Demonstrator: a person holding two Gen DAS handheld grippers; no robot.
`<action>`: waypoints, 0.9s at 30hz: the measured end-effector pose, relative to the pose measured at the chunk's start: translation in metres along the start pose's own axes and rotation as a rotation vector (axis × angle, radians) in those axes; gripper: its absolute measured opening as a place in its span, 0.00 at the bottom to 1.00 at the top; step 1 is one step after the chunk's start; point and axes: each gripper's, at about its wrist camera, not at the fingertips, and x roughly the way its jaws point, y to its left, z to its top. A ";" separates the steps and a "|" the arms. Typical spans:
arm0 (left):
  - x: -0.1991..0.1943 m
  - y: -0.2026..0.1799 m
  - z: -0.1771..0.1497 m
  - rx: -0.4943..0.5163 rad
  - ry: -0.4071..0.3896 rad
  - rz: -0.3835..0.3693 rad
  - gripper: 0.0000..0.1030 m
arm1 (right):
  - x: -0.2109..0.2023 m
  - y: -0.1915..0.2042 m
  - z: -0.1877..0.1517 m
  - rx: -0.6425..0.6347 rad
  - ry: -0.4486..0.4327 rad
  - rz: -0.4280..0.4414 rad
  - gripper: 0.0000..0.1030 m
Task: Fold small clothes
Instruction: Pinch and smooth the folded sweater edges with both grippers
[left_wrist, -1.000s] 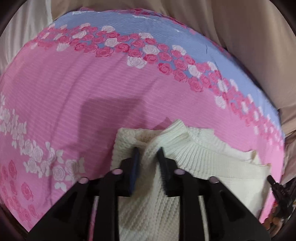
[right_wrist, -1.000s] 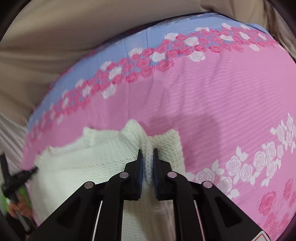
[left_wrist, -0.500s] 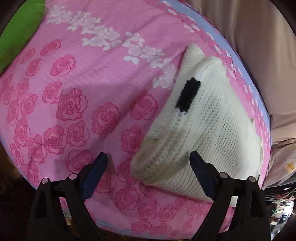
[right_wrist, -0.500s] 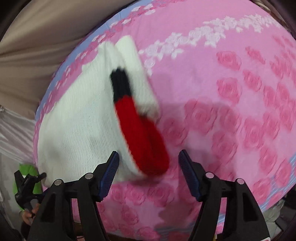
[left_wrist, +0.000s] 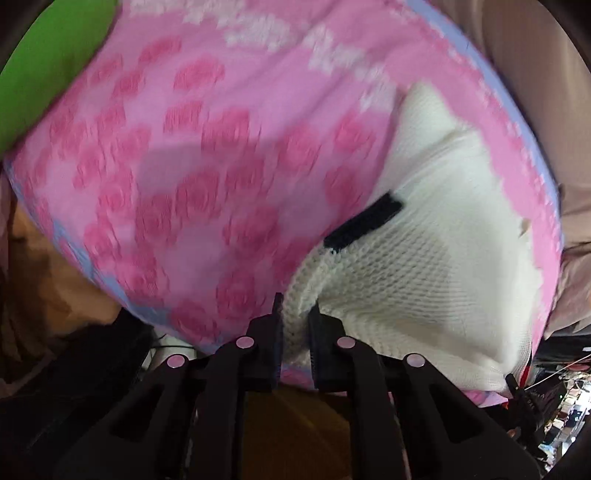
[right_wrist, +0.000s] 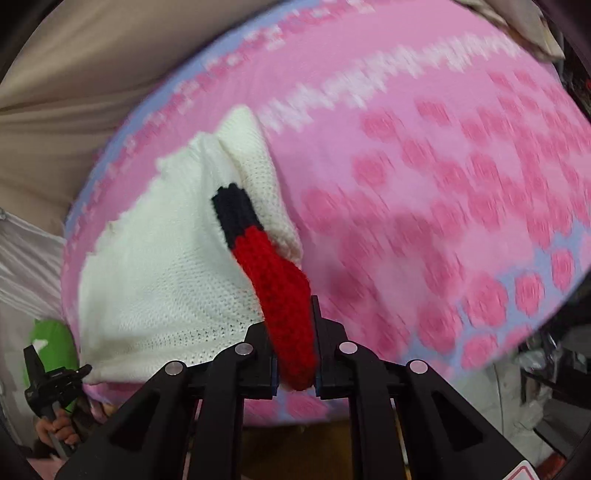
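Note:
A folded cream knit sweater (left_wrist: 424, 266) with a black patch (left_wrist: 364, 225) lies on the pink rose sheet (left_wrist: 207, 206). In the left wrist view my left gripper (left_wrist: 296, 317) is closing, and its pads pinch the sweater's near left corner. In the right wrist view the same sweater (right_wrist: 166, 266) shows a red band (right_wrist: 284, 295) topped with black (right_wrist: 232, 210). My right gripper (right_wrist: 294, 332) is closing too, its pads pressing the lower end of the red band. Both grippers point steeply down at the bed's near edge.
A green cushion (left_wrist: 48, 66) sits at the far left of the bed. Beige fabric (right_wrist: 92, 66) hangs behind the bed. A hand holding the left gripper (right_wrist: 55, 380) shows at the right wrist view's lower left. Clutter lies beyond the bed's right side (left_wrist: 561, 406).
A second ago both grippers pinched the sweater's far folded edge. Both then let go, drew back to the near edge with jaws wide, and have now closed on the near corners.

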 end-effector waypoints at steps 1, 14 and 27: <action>-0.002 -0.006 -0.004 0.016 -0.044 0.021 0.18 | 0.009 -0.002 -0.004 0.002 0.020 0.009 0.15; 0.005 -0.143 0.101 0.267 -0.150 -0.056 0.46 | 0.025 0.107 0.117 -0.254 -0.177 -0.030 0.64; 0.031 -0.143 0.139 0.242 -0.183 0.060 0.08 | 0.056 0.088 0.161 -0.166 -0.184 0.003 0.04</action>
